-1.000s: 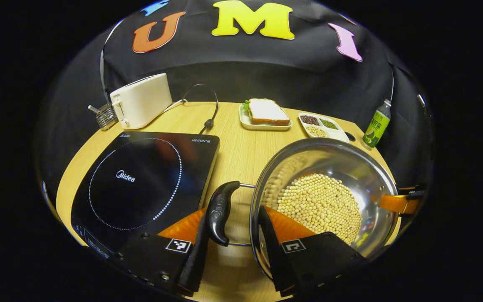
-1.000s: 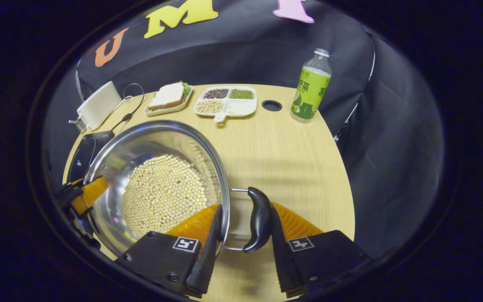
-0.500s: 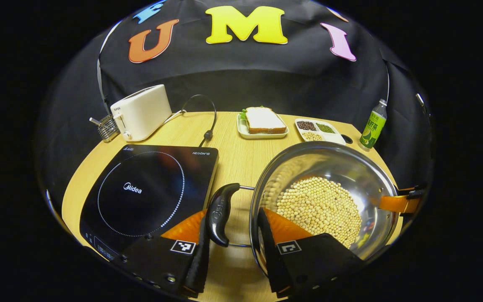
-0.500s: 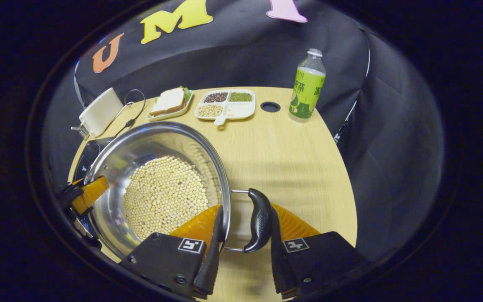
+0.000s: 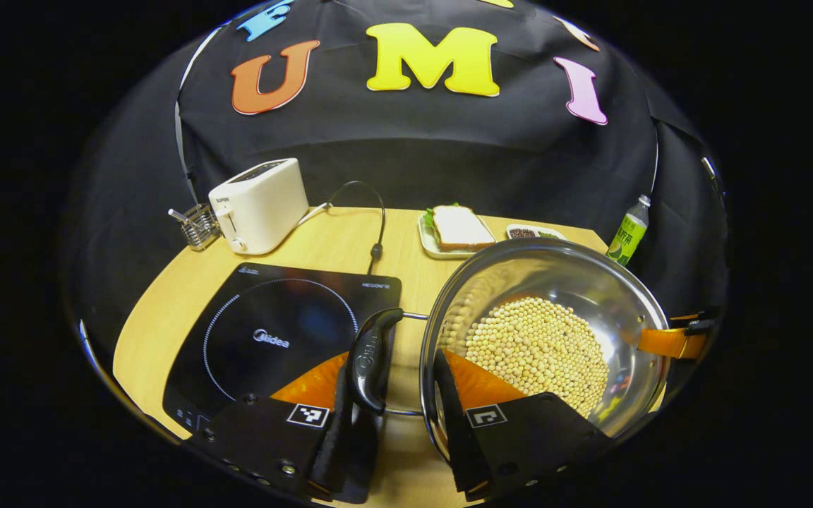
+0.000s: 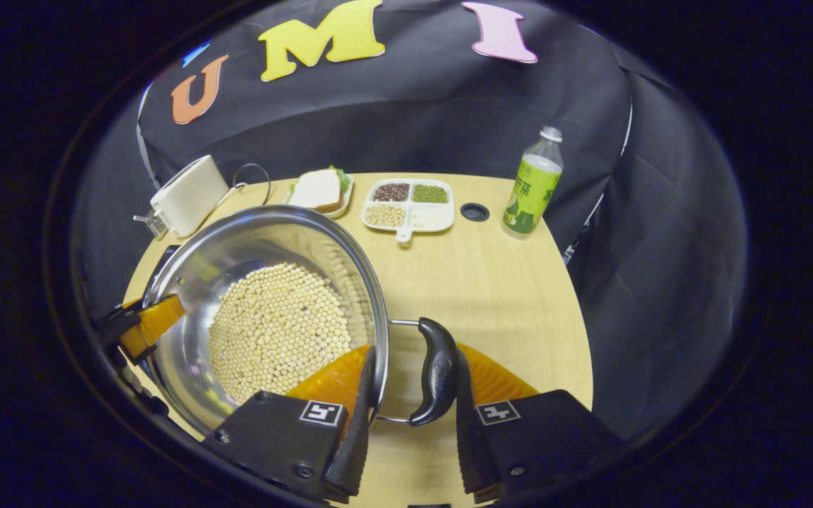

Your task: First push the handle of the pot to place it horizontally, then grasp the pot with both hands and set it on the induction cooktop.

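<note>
Carrying: pot [image 5: 547,331] of beans, held off the table [image 6: 491,282]
Left tongs [image 5: 392,395]: clamped across rim and handle
Right tongs [image 6: 410,398]: clamped likewise
Done: handles level, pot gripped
Left: setting it on cooktop [image 5: 272,331]

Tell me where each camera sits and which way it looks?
Left gripper view: rides the left tool, by the pot's left handle, facing the cooktop and toaster.
Right gripper view: rides the right tool, by the right handle, facing the bottle.
Both share the pot of beans.
</note>
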The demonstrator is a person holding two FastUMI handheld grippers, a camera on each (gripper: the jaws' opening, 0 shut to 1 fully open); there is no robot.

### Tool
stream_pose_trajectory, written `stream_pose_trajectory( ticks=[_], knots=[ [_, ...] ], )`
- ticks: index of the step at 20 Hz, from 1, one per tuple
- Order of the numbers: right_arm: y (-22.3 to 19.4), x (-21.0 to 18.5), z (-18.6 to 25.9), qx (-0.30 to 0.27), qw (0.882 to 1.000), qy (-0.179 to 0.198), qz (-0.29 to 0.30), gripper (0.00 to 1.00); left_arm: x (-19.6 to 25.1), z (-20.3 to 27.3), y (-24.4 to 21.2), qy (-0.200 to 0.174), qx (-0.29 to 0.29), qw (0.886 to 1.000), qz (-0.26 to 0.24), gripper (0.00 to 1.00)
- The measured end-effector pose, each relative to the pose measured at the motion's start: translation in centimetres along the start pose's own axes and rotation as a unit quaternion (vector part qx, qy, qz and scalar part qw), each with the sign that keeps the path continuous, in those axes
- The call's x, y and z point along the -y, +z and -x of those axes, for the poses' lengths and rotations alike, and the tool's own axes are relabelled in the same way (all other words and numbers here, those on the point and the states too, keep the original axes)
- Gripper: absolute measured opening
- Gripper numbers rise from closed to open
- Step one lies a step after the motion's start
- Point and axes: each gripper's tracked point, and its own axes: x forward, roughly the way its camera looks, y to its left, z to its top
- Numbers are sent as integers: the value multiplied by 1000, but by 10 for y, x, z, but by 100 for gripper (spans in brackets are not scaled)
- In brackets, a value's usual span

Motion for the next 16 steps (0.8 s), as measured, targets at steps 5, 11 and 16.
stream_pose_trajectory(
  ticks=[5, 11, 16],
  knots=[
    [9, -39, 21, 10, 1000, 5, -7, 53, -36, 16, 18, 0, 10, 1000, -8, 55],
    [10, -84, 34, 15, 1000, 10, -14, 53, -79, 29, 29, 2, 14, 1000, -12, 55],
    [10, -115, 38, 16, 1000, 17, -16, 52, -111, 36, 31, 5, 14, 1000, -14, 55]
  ],
)
